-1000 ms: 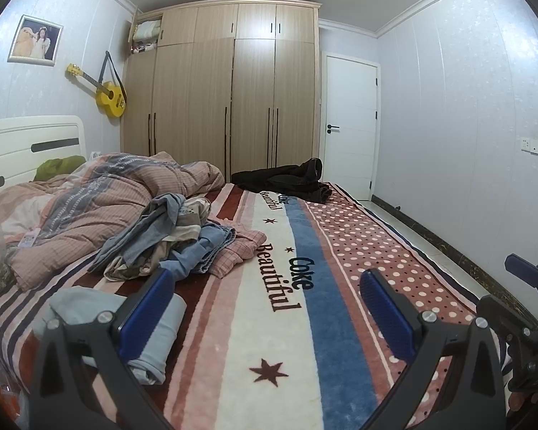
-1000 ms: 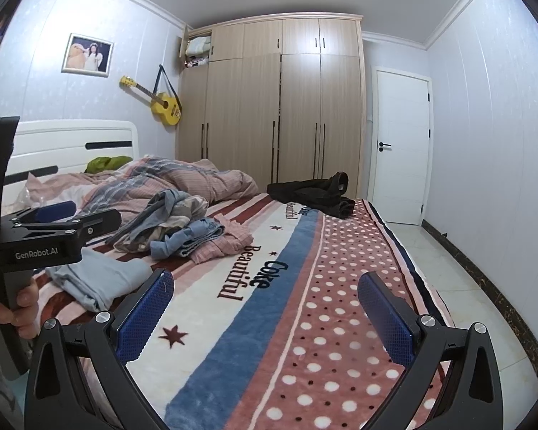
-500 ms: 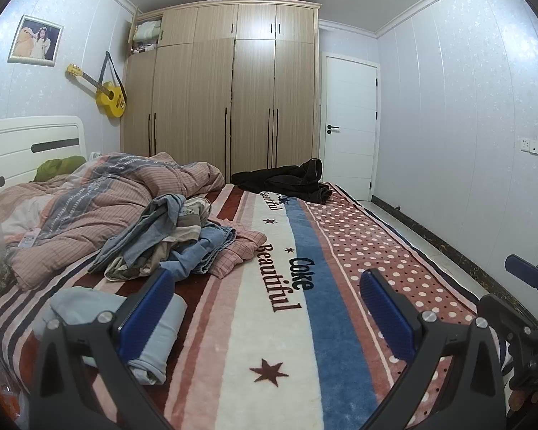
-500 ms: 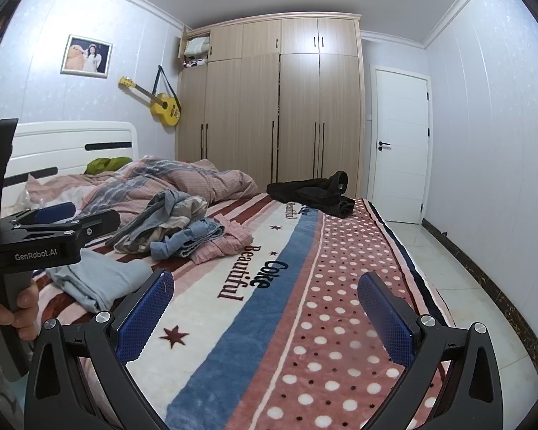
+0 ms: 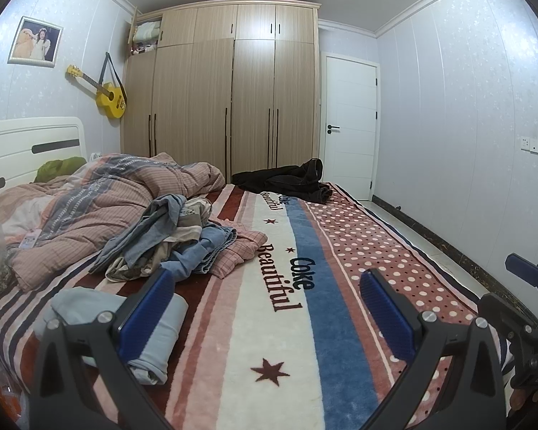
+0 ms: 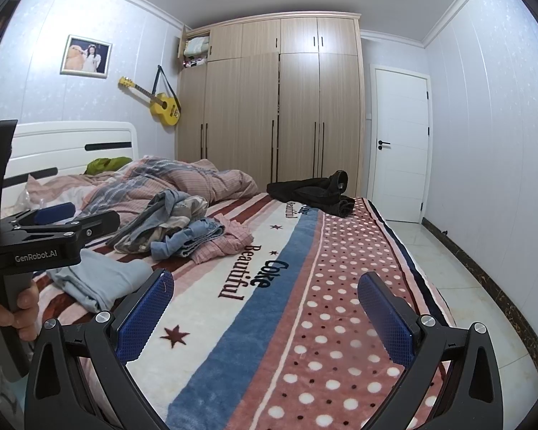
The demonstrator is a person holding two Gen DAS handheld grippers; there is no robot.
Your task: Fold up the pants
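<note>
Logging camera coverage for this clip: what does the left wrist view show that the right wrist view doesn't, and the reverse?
Left wrist only: a wall socket and the right gripper's edge. Right wrist only: the left gripper from the side and the hand holding it. Both: the folded light-blue garment, the clothes pile, the dark garment, the open pads.

We can read "Coke" and "Beautiful" in dark letters on the striped blanket point(image 5: 269, 308) that covers the bed. Smaller copies of the same words sit near its far end. White letters on the side of the left tongs point(image 6: 36, 256) say "GenRobot.AI".
</note>
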